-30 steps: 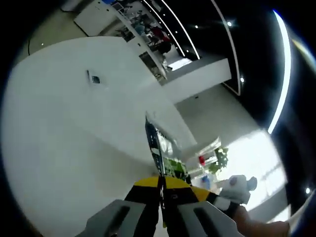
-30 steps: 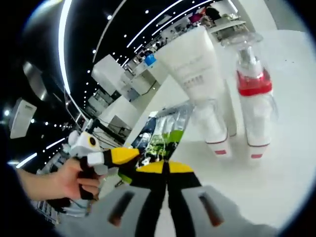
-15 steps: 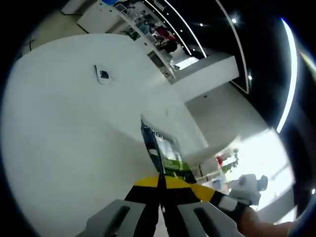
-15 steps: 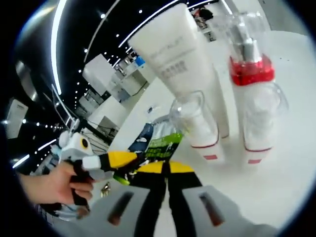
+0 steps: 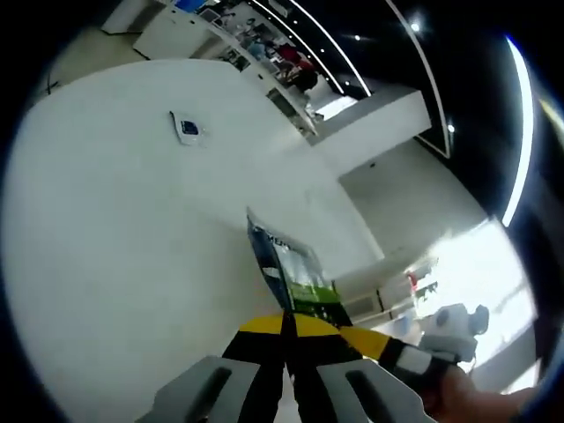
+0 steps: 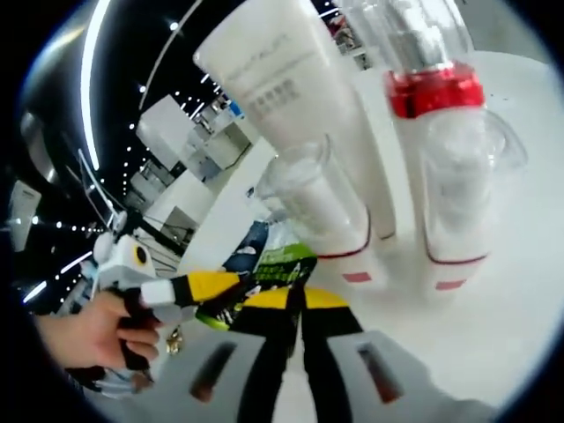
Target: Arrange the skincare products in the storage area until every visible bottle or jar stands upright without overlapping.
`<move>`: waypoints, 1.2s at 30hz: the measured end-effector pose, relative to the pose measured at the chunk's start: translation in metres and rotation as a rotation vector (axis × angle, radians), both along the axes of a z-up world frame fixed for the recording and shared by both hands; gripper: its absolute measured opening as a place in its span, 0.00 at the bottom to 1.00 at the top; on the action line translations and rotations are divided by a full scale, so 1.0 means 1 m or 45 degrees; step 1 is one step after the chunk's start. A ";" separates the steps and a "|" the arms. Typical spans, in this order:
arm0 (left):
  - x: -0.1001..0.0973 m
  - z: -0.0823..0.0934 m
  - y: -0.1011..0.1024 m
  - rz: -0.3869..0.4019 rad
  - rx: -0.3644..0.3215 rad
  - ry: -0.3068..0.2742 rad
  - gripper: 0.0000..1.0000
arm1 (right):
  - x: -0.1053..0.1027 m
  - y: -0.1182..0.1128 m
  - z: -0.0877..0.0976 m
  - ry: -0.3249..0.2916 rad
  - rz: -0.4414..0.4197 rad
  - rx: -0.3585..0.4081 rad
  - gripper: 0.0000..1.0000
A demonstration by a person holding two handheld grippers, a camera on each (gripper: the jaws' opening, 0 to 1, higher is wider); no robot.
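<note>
In the left gripper view, the left gripper (image 5: 288,328) had its yellow-tipped jaws pressed together on the lower edge of a flat sachet (image 5: 291,273), dark blue at the top with a green band near the jaws. The sachet stood up from the jaws over a white table (image 5: 115,229). The right gripper (image 5: 388,351) came in from the lower right of that view, its yellow tip at the same edge of the sachet, with a hand (image 5: 467,401) on its grip. A small dark-and-white item (image 5: 187,129) lay well apart on the far side of the table.

In the right gripper view, the right gripper (image 6: 295,300) was likewise closed on the sachet (image 6: 273,260), and the left gripper (image 6: 207,286) reached in from the left, touching the sachet, held by a hand (image 6: 88,335). Just beyond the sachet stood three skincare products on the white table (image 6: 493,335): a tall white tube (image 6: 291,97), a small clear bottle (image 6: 322,211) with a red band in front of it, and beside them a clear pump bottle (image 6: 445,150) with a red collar. All three appeared upright and close together; whether they touched could not be told.
</note>
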State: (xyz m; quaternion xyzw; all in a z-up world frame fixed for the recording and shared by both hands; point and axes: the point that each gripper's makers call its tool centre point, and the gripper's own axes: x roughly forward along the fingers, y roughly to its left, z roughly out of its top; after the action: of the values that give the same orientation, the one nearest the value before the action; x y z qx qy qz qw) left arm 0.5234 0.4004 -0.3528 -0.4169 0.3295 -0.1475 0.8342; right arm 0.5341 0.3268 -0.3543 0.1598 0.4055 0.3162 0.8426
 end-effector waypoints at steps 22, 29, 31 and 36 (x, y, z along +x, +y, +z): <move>0.010 -0.020 0.004 0.061 0.022 0.036 0.01 | -0.012 -0.012 -0.011 -0.008 0.040 -0.064 0.10; 0.014 -0.025 0.011 0.119 0.003 0.102 0.11 | -0.019 -0.011 -0.008 -0.017 0.069 -0.042 0.10; 0.014 -0.020 0.015 0.118 0.015 0.091 0.18 | -0.022 -0.008 -0.007 -0.021 0.093 -0.030 0.11; 0.015 -0.009 0.023 0.102 0.071 0.033 0.27 | -0.022 0.000 -0.006 -0.044 0.110 -0.024 0.11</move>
State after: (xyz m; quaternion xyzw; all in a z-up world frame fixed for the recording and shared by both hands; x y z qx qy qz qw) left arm 0.5385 0.4239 -0.3615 -0.4081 0.3273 -0.0995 0.8465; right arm 0.5121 0.3265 -0.3600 0.1286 0.4003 0.3513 0.8365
